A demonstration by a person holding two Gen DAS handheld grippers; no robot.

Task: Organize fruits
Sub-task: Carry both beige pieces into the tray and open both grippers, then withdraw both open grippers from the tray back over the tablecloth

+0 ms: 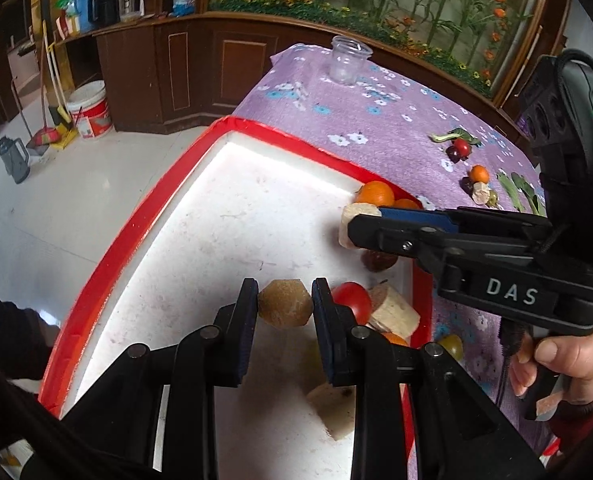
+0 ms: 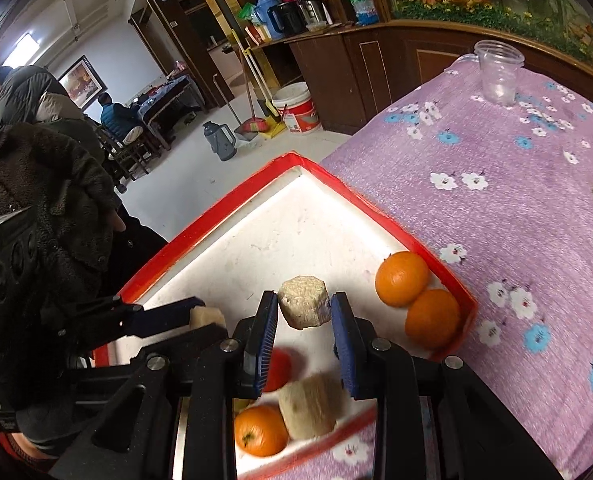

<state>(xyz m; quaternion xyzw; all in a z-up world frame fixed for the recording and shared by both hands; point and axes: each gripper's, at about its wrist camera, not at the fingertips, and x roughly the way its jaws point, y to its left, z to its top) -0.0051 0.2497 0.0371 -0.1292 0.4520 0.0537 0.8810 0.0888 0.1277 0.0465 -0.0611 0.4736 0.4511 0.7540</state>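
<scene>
Both grippers were held level over the red-rimmed tray (image 1: 108, 264), left gripper (image 1: 284, 308) clamped on a brown chunk (image 1: 284, 303), right gripper (image 2: 304, 314) on a pale chunk (image 2: 303, 302).

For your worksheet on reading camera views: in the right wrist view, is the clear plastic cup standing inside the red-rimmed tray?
No, the cup stands on the purple cloth, far beyond the tray.
</scene>
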